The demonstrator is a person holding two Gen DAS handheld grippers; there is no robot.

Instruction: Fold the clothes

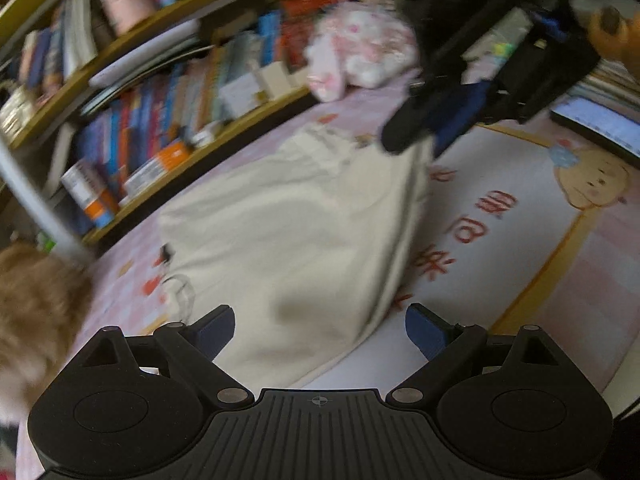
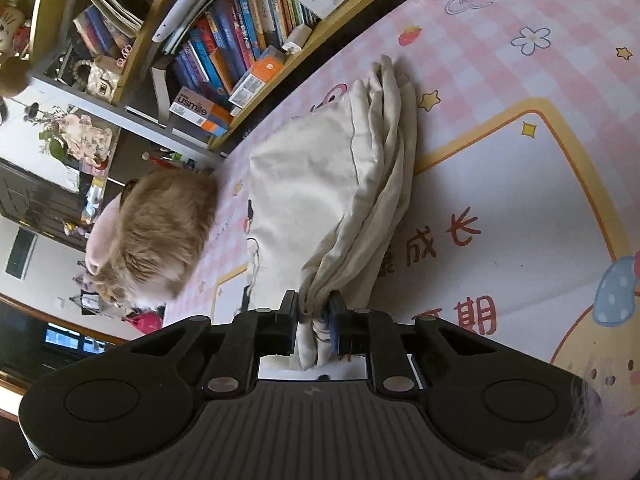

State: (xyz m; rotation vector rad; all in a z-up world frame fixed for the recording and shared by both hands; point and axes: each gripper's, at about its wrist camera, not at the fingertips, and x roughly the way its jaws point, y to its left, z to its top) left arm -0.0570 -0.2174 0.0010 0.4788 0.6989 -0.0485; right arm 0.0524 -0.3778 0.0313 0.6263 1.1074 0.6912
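- Folding is under way: the cream garment (image 2: 320, 184) lies on the pink mat (image 2: 520, 80), just beside the bookshelf (image 2: 224, 52), and one bunched edge of it is pinched up off the mat.
- The right gripper (image 2: 314, 320) has that gathered edge clamped tight between its blue pads, jaws nearly together with cloth squeezed through them; the fabric drapes away from the grip in long pleats.
- The left gripper (image 1: 320, 332) hangs over the garment's near end, on the side away from the bookshelf, jaws spread wide and nothing in them.
- Both tools tilt downward toward the mat; from the left view the right gripper (image 1: 424, 128) sits at the garment's far corner.
- My read: the left needs to drop and catch a matching corner, so both can carry the edge across evenly.
- A fluffy cat (image 2: 156, 236) lies right beside the garment, near the bookshelf's end, so the swing wants care.
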